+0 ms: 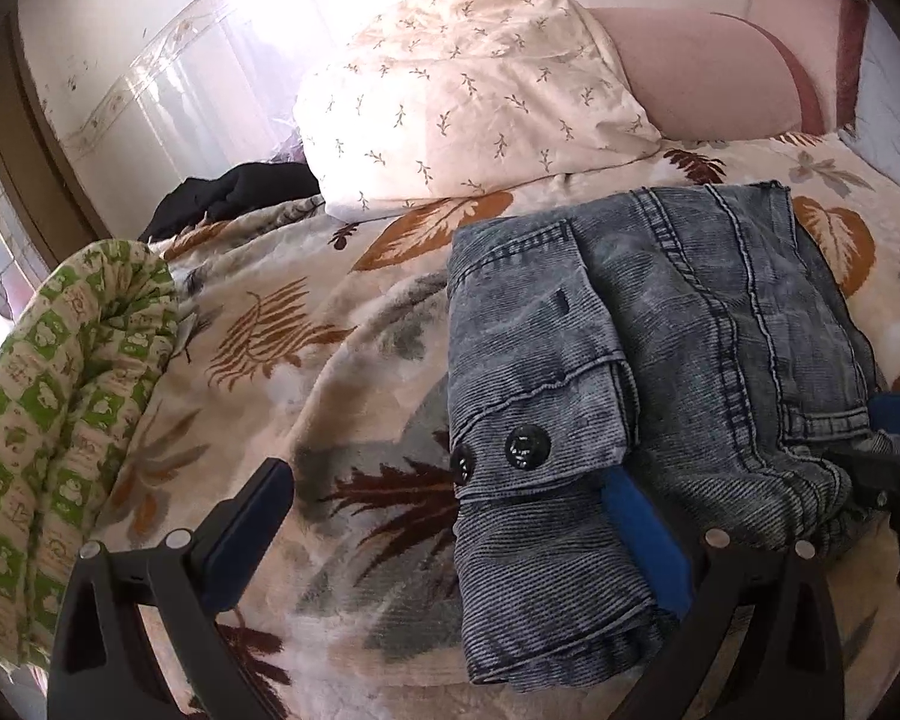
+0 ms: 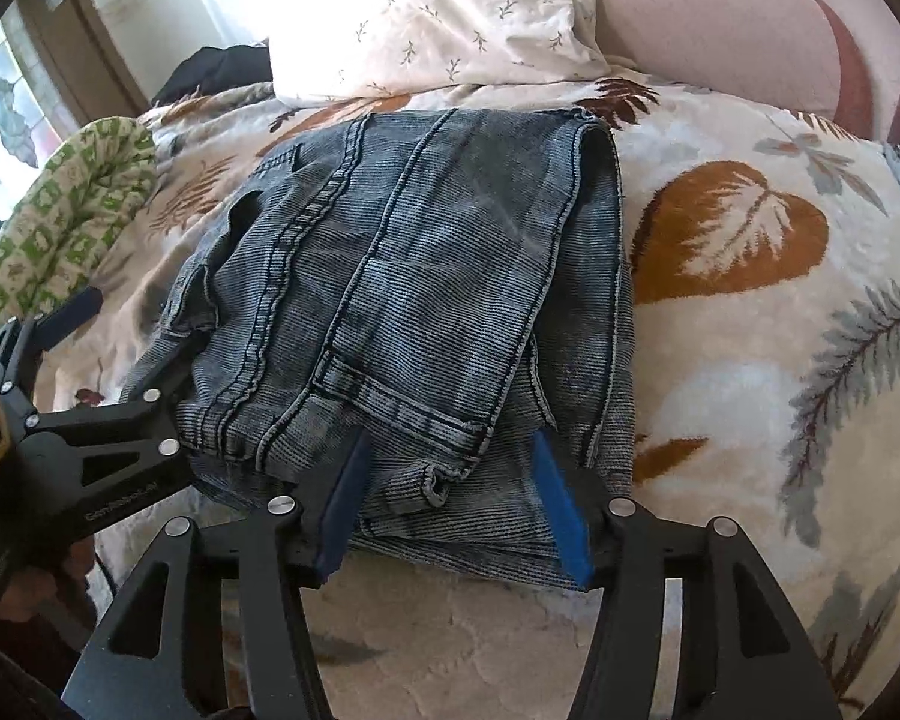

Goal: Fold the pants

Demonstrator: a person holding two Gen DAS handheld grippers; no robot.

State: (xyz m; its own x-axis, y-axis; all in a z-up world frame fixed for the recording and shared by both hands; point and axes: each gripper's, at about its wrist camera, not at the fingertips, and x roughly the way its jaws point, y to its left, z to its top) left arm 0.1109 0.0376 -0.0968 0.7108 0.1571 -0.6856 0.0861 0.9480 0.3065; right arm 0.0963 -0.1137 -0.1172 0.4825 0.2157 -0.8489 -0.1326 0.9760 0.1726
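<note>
My pants [image 2: 402, 276] lie folded in a compact stack on the bed [image 2: 750, 420], both my left tongs [image 1: 450, 516] and right tongs [image 2: 450, 516] apart, gripping nothing, so little remains beyond tidying.

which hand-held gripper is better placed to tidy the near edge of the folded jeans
Right, probably. The right hand-held gripper is open astride the jeans at their near hem. The left hand-held gripper is open wide, mostly over the blanket beside them.

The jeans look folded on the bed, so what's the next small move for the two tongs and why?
Probably draw both tongs back. The jeans lie in a folded stack on the leaf-print blanket; the right tongs stand open around the near edge, and the left tongs are open too.
</note>
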